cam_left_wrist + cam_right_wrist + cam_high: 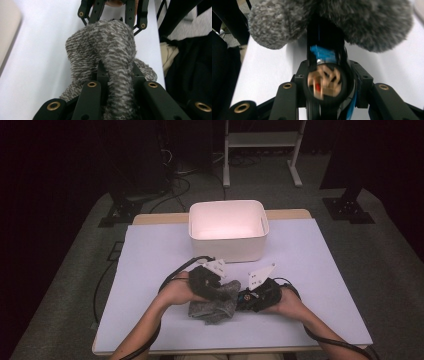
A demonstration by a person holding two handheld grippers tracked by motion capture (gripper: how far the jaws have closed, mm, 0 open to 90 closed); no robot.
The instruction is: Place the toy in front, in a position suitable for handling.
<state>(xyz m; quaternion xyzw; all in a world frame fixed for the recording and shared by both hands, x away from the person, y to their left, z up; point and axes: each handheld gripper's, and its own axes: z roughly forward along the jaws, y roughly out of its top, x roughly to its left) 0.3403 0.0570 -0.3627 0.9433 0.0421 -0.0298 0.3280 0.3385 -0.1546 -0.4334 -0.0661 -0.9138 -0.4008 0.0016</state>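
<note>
Left gripper [117,75] is clamped tight on the fuzzy grey sock [110,47], which bunches ahead of its jaws, while right gripper [325,82] grips a black cylinder [325,42], sock draped just past its tip.

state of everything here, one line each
sock: grey knit, bunched up, partly on the table, pinched in the left gripper
left gripper: shut on the sock
right gripper: shut on a black tube-shaped tool with a blue band, its far end in the sock
bin: white, upright, open, nothing seen inside
table: covered by a white sheet
</note>
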